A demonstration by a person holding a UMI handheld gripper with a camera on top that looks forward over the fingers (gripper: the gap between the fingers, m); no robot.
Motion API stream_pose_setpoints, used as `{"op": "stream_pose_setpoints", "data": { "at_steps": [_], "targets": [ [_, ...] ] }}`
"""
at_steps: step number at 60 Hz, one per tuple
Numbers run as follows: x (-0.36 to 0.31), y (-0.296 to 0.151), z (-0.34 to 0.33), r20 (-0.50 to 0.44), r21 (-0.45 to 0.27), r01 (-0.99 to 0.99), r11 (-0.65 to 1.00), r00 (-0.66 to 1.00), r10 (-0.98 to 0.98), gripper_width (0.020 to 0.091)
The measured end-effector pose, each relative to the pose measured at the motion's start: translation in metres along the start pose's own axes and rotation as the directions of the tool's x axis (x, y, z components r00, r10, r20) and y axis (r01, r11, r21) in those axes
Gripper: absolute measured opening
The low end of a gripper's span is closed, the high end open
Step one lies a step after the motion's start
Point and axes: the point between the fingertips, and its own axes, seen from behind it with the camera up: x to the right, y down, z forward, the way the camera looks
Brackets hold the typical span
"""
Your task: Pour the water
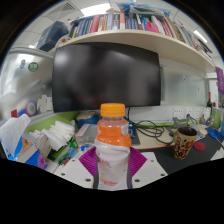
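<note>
One capped bottle [113,148] stands upright, clenched in my tongs [113,172], near the desk [160,140] edge before the monitor [105,75]. The cup [185,143] waits far right; I judge uncapping and pouring both remain undone.

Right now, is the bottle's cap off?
No, the orange cap sits on the bottle, which stands between the gripper fingers.

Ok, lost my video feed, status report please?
Jaws shut on clear plastic bottle with orange cap. Brown patterned mug ahead, to one side. Nothing between.
</note>
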Motion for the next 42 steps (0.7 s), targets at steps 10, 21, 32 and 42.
{"op": "stream_pose_setpoints", "data": {
  "at_steps": [10, 21, 32, 42],
  "targets": [
    [0.012, -0.019, -0.003, 0.004, -0.017, 0.013, 1.0, 1.0, -0.013, 0.0378],
    [0.058, -0.074, 0.002, 0.032, 0.032, -0.362, 0.931, 0.932, 0.362, 0.0379],
    [0.112, -0.107, 0.011, 0.067, 0.012, -0.741, 0.671, 0.67, 0.739, 0.0376],
    [0.147, -0.112, 0.021, 0.066, -0.027, -0.938, 0.345, 0.342, 0.937, 0.0375]
  ]
}}
